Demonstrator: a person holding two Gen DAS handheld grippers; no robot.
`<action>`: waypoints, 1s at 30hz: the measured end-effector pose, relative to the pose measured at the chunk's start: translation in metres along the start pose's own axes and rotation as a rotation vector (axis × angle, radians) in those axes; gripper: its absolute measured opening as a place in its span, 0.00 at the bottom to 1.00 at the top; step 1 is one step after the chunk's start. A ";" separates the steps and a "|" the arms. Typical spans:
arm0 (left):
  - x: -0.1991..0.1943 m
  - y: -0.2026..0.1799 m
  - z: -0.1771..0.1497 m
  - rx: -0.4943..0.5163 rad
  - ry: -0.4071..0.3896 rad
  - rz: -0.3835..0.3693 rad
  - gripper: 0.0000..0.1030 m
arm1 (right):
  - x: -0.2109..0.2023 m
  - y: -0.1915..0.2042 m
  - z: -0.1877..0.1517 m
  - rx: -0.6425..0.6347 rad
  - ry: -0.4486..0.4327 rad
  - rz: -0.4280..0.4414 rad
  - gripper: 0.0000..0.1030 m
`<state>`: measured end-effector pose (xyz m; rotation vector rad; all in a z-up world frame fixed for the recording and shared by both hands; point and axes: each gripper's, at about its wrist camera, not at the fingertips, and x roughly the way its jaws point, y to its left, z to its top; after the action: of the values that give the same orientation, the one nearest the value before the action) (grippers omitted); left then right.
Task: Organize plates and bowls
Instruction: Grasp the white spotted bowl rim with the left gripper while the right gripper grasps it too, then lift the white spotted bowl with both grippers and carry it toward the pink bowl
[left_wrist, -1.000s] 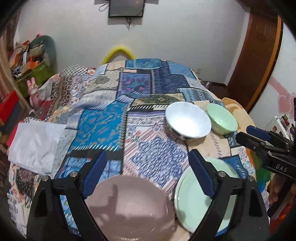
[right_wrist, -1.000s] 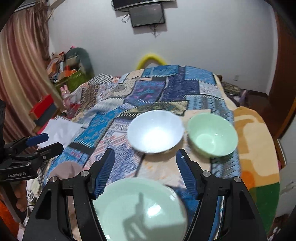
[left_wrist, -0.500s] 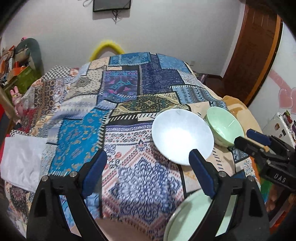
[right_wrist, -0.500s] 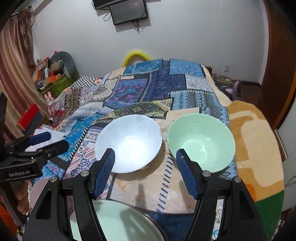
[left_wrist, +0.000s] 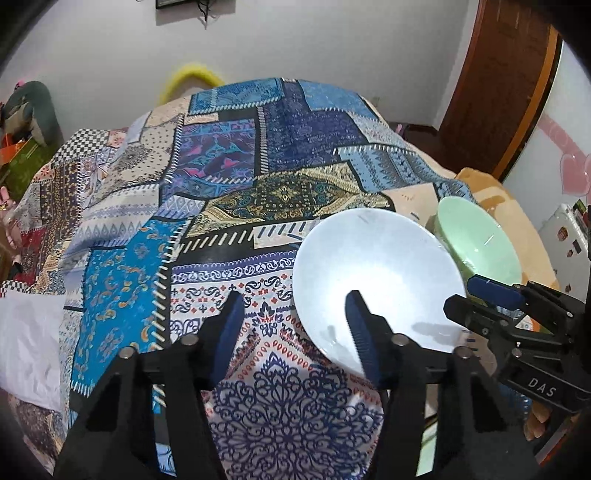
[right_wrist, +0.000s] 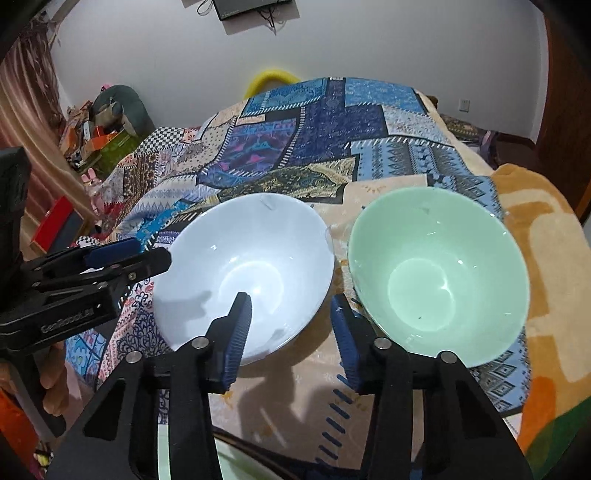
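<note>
Two bowls sat side by side on the patchwork bedspread (right_wrist: 332, 122), neither stacked nor lifted: a white bowl (right_wrist: 243, 269) and a green bowl (right_wrist: 439, 273), rims close together, possibly touching, upright and empty. Right gripper (right_wrist: 291, 325) was open, holding nothing; its left finger hung over the near rim of the white bowl, its right finger over the gap between the bowls. Left gripper (left_wrist: 295, 325) was likewise open and empty; in its own view the white bowl (left_wrist: 376, 291) lay ahead and to its right, one finger overlapping the near rim, and the green bowl (left_wrist: 476, 243) beyond that. Contact with the rim could not be confirmed in either view. A green plate (right_wrist: 192, 458) showed only as a sliver under the right gripper, at the bottom edge. Judgement: organizing had barely begun as far as visible; nesting the bowls and gathering plates remained. Both grippers appeared lined up on the white bowl, so gripping it looked like the current step.
</note>
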<state>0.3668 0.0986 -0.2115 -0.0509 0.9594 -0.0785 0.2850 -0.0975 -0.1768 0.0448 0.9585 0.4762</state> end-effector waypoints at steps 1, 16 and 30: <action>0.005 0.001 0.001 -0.001 0.009 -0.002 0.46 | 0.002 -0.001 0.000 0.002 0.004 0.002 0.36; 0.043 -0.004 0.008 0.009 0.088 -0.026 0.18 | 0.020 -0.003 -0.002 0.022 0.044 0.007 0.25; 0.049 -0.006 0.003 0.008 0.122 -0.034 0.13 | 0.014 -0.004 0.000 0.025 0.024 0.002 0.23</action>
<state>0.3974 0.0881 -0.2494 -0.0556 1.0799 -0.1183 0.2931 -0.0953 -0.1889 0.0632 0.9880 0.4678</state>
